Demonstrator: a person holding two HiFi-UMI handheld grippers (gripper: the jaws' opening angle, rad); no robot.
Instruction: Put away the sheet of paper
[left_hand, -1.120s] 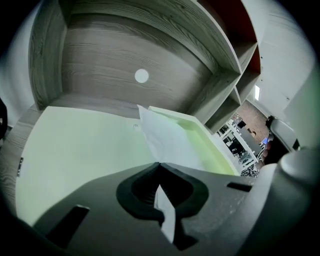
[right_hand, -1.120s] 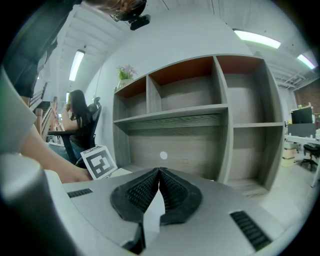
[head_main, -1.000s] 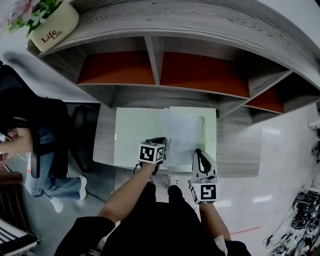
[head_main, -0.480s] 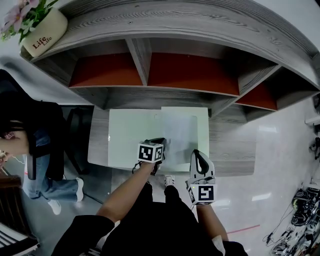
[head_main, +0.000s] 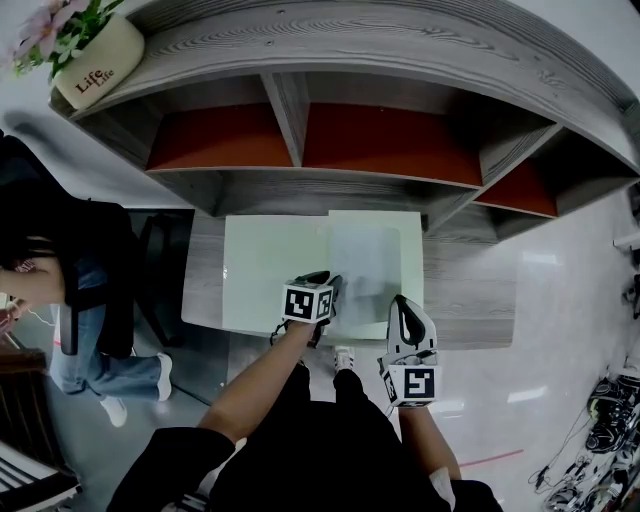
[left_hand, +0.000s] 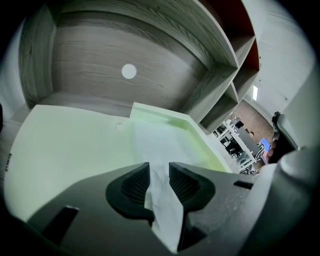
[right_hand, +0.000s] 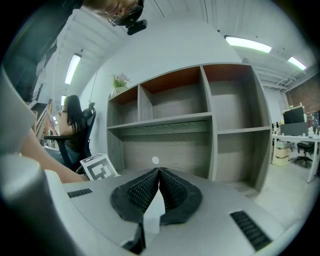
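- Opening, the left claw (left_hand: 159, 182) frees the thin white paper sheet (head_main: 366, 262) between its jaws to lie flat on the pale green bench (head_main: 265, 270).
- The right claw (right_hand: 159, 186) is closed, waiting.

"Life Life" in dark letters on the cream flowerpot (head_main: 103, 60), top left.

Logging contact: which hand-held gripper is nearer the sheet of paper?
Left. The left hand-held gripper has the sheet of paper between its opening jaws; the right hand-held gripper hovers by its near right corner.
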